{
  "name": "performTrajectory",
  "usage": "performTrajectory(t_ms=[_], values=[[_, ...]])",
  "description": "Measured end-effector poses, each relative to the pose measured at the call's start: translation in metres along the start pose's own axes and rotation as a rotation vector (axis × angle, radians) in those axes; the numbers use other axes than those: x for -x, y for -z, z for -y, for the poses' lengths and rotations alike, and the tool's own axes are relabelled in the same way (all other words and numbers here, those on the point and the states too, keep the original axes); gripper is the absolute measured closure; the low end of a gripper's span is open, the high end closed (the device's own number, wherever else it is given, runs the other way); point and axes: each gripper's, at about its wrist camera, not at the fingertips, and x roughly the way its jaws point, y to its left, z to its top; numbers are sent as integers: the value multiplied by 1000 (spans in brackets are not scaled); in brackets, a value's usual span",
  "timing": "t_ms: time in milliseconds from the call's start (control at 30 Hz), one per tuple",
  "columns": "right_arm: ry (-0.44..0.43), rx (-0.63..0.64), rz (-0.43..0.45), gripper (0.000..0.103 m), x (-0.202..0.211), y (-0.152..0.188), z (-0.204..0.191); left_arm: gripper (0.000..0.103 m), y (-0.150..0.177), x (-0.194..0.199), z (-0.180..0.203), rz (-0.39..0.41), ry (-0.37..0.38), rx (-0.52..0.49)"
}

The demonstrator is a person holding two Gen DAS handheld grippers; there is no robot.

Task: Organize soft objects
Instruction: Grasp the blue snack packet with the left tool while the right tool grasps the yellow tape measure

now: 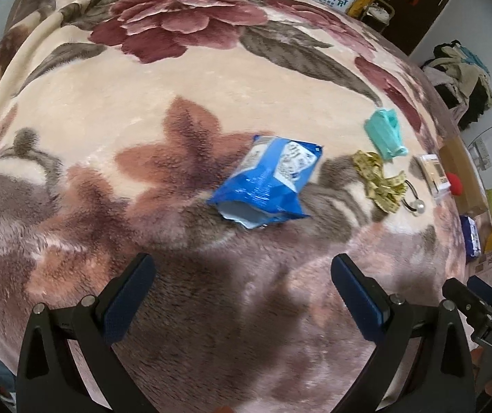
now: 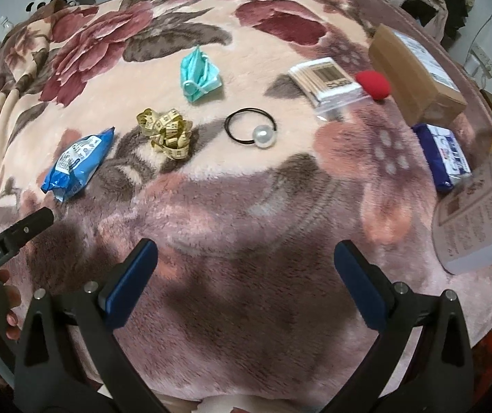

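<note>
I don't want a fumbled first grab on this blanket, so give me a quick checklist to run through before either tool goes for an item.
1. Left tool open and empty: ok.
2. Right tool open and empty: ok.
3. Blue packet free of neighbours for the left tool: ok, it lies alone on the blanket.
4. Measuring tape clear of the hair tie: ok in the right wrist view, a gap shows between them.
5. Teal face mask flat and untangled: not ok, it is crumpled.
6. Destination for sorted items: cannot tell, no bin or tray is plainly set out.
</note>
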Motion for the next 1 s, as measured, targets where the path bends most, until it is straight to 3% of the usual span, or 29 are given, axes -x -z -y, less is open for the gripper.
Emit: performTrajectory(t_ms=[500, 667, 900, 933, 967, 1000], values=[[-68, 40, 13, 0, -33, -39, -25, 1, -61, -28, 13, -1, -8, -41], [-95, 97, 29, 0, -50, -63, -41, 10, -71, -57, 16, -72, -27, -66], [-166, 157, 5, 2, -71, -76, -51, 20, -66, -71, 20, -113, -3, -106], [-182, 159, 0, 10, -73, -76, -51, 26, -64, -73, 21, -125, 3, -108], [-198, 159, -10, 28, -76, -75, -51, 40, -64, -76, 23, -133, 11, -105], [-206, 156, -22, 40, -78, -74, -50, 42, -64, -78, 24, -144, 18, -99]])
